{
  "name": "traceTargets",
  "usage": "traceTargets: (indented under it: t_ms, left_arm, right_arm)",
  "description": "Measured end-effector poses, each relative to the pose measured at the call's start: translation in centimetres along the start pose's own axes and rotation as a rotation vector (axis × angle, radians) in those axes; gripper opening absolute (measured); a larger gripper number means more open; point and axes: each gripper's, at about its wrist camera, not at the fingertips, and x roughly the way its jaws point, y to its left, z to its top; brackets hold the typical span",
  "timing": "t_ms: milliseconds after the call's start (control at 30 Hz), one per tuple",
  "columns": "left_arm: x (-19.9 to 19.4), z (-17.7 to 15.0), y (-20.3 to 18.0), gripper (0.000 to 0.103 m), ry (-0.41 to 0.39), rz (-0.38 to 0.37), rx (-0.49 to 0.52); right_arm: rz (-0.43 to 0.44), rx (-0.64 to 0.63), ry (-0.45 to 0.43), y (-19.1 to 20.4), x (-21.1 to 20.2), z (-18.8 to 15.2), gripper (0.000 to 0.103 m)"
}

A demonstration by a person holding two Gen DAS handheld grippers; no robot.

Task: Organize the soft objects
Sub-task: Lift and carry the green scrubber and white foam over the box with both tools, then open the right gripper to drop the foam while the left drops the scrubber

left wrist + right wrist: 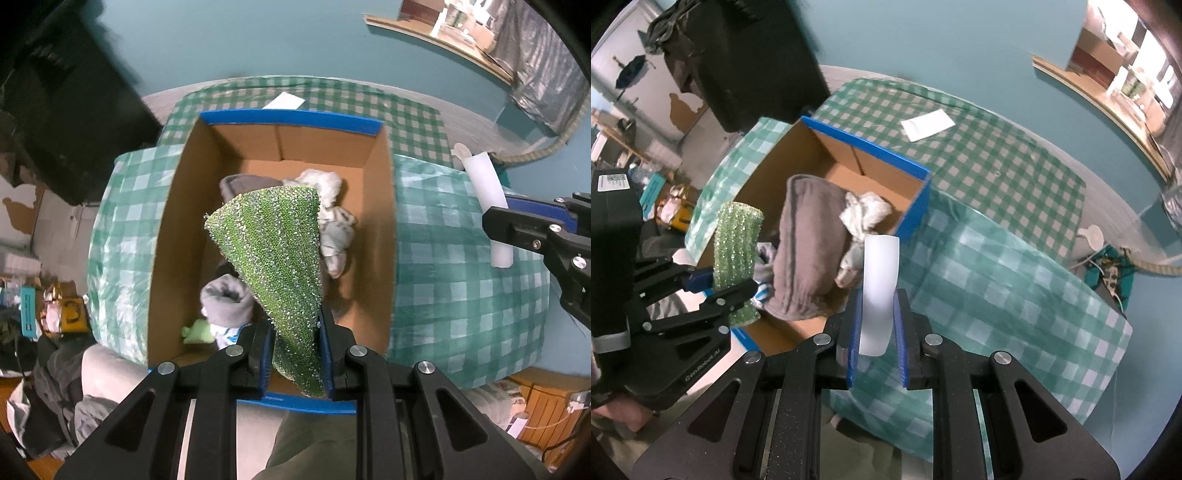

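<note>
My left gripper (295, 343) is shut on a sparkly green knitted scrub cloth (277, 254), held above the open cardboard box (166, 236) with blue rims. Inside the box lie a grey cloth (240, 182), white and grey socks (332, 221) and a rolled grey sock (229, 299). My right gripper (877, 332) is shut on a white flat sponge (879, 284), held to the right of the box. In the right wrist view the green cloth (737, 243) and the left gripper (720, 291) show at left. The white sponge also shows in the left wrist view (487, 199).
The box stands on a green-and-white checked cloth (461, 288) over a table. A white paper (927, 124) lies behind the box. A dark monitor-like object (746, 62) stands at the back left. Clutter and clothes (55, 369) lie at the left, cables (1108, 266) at the right.
</note>
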Motion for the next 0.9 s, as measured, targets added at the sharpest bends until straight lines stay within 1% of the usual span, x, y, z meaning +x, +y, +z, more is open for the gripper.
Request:
traceTargets:
  t_ms: [167,533,900]
  left_arm:
    - [0.2,-0.3,1.8,0.021,0.006,0.009,-0.035]
    - [1.5,-0.5,5.6,0.021,0.030,0.025,-0.089]
    - [3.1,-0.6,7.1,0.022,0.057,0.051,-0.083]
  right_arm:
    - [0.008,-0.029,0.014,1.8,1.1,1.1,0.015]
    - [0.011,-0.058,0.044,4.9,3.0,2.4,0.016]
    - [-0.003,-0.063,0.075,6.6,4.8,3.2,0.017]
